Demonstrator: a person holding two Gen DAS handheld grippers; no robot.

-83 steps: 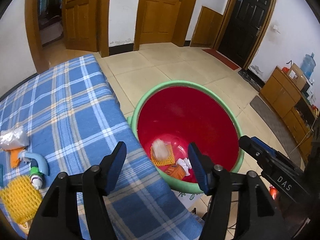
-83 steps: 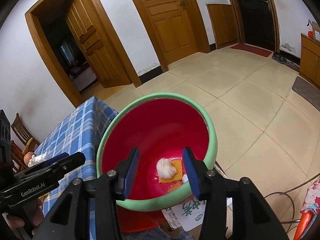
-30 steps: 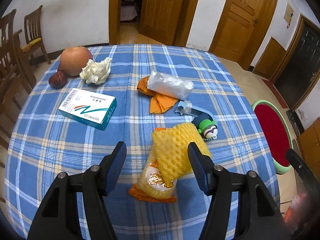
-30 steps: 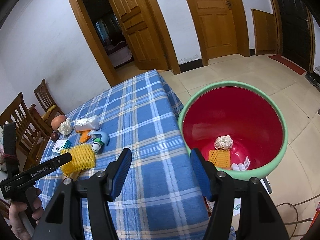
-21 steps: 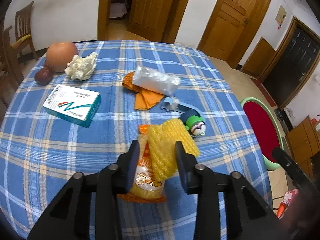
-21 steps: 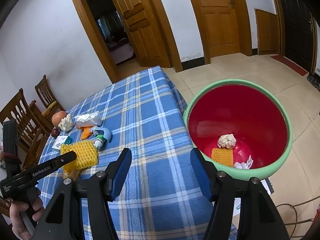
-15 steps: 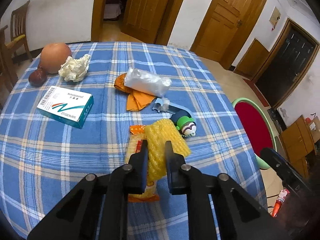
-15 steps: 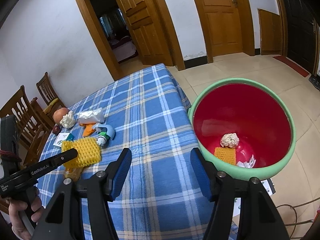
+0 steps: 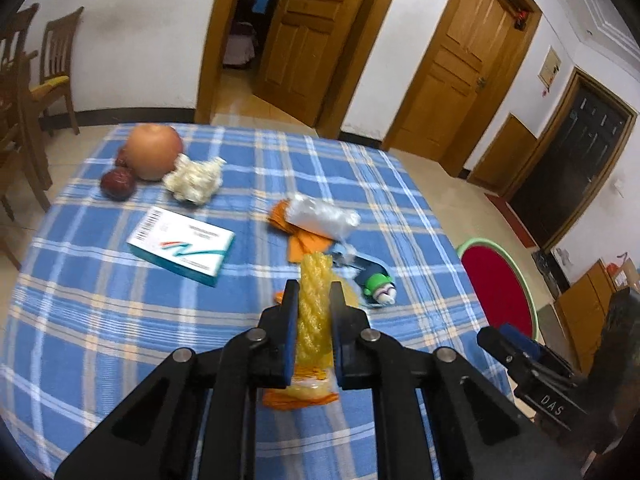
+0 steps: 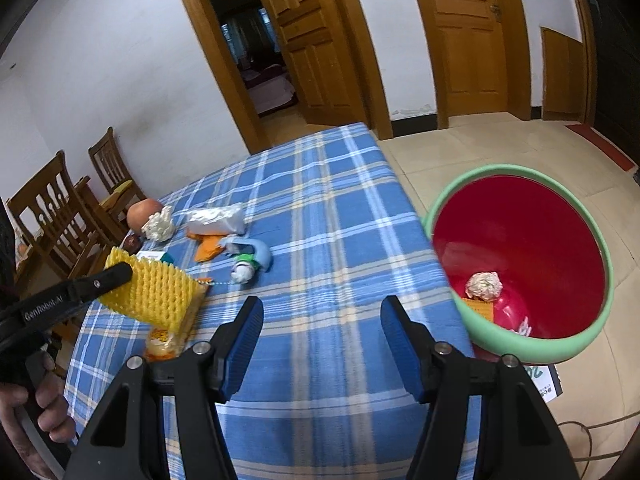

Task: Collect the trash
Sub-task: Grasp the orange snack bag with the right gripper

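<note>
Left gripper [image 9: 313, 304]: your jaws are clamped on the yellow foam net [image 9: 314, 312], which bulges up between the pads; from the right wrist view it looks lifted clear of the snack packet [image 10: 168, 334] beneath it.

Right gripper [image 10: 320, 336]: your jaws stand wide and carry nothing, over the checked tablecloth [image 10: 320, 208].

Step in hand: pickup made, transfer pending. Next move, by judgement: carry the net rightward past the table edge and release it over the red bin [image 10: 520, 256], which stands on the floor well apart from the net.
</note>
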